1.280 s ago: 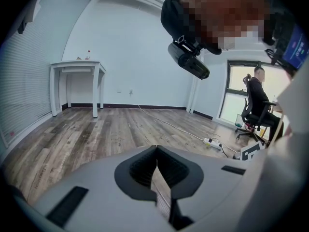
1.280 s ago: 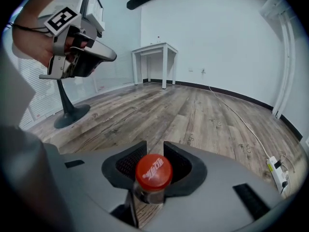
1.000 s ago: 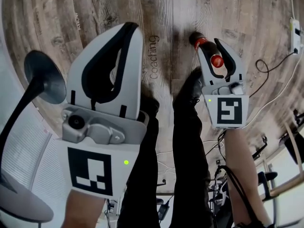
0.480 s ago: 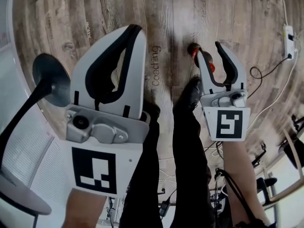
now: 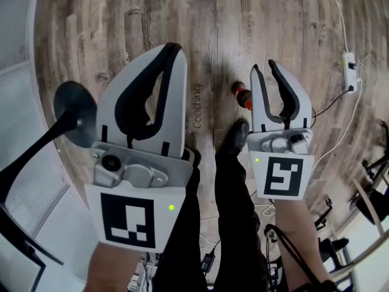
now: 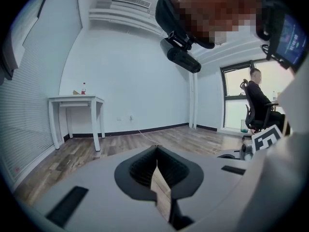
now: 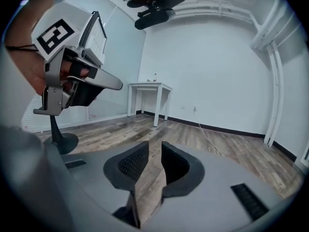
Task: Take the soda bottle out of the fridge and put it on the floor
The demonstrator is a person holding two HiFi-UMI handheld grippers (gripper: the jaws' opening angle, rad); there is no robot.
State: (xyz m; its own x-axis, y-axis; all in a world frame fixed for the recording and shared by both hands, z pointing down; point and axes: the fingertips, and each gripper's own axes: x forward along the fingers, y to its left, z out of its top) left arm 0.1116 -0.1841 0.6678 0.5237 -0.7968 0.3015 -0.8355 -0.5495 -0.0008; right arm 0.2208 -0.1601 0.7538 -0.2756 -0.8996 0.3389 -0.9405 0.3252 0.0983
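Looking down from the head at a wood-plank floor (image 5: 152,17); compared with a second ago both grippers sit higher above it, and the floor looks further off. At far left, a black round stand base (image 5: 74,105) rests on the floor; next to it the left gripper (image 5: 173,48) is closed with nothing in it, its tips meeting, as before. In the middle are the person's dark trouser legs and a shoe (image 5: 234,140). The soda bottle (image 5: 242,95), red-capped, is on the floor; a second ago it was between the jaws of the right gripper (image 5: 262,67); now it is outside them, just left of the left jaw and partly hidden behind it, with the gripper raised above it and not touching. The right gripper's jaws have just been closing; they stand at a narrow gap with nothing between them. At far right, a white power strip (image 5: 349,72) lies on the floor.
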